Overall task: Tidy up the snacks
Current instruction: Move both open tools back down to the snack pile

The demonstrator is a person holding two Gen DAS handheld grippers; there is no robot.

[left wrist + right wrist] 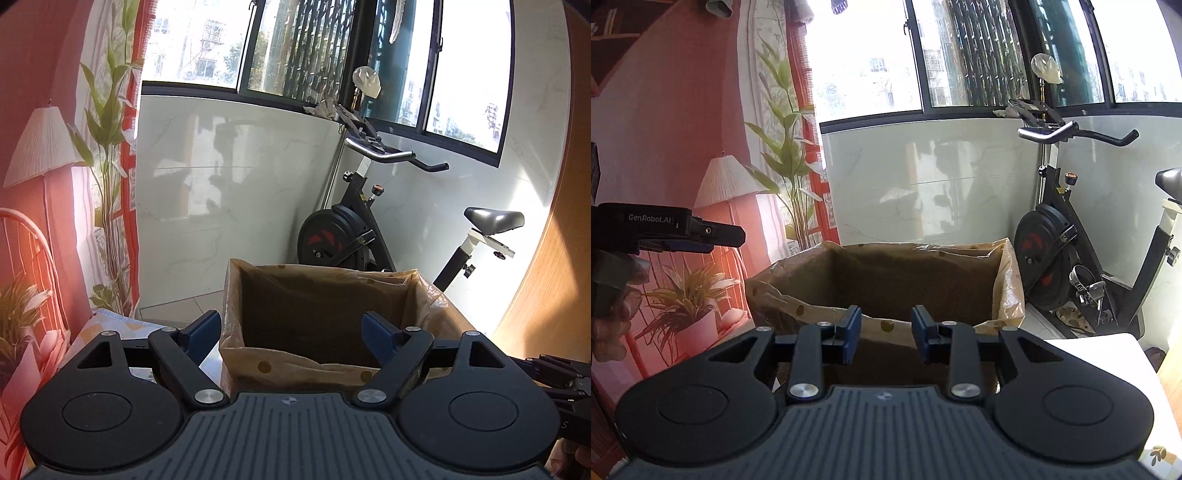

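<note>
A cardboard box lined with a brown dotted plastic bag (pixel 280 363) stands open right in front of both grippers. Its inside is dark and I see no snack in it. My left gripper (pixel 291 332) hangs over the box's near rim, jaws wide apart with nothing between them. My right gripper (pixel 886 334) is at the near rim of the same box (pixel 798 310). Its blue pads (pixel 851 334) stand a narrow gap apart and hold nothing. In the right wrist view the left gripper (pixel 716 234) shows from the side at the left edge, held in a hand.
An exercise bike (pixel 354 236) (pixel 1056 258) stands behind the box against the tiled wall under the windows. A floor lamp (pixel 44 147), tall plants (pixel 786 147) and a pink potted plant (pixel 690 314) are on the left. A white tabletop (pixel 1100 369) lies at the right.
</note>
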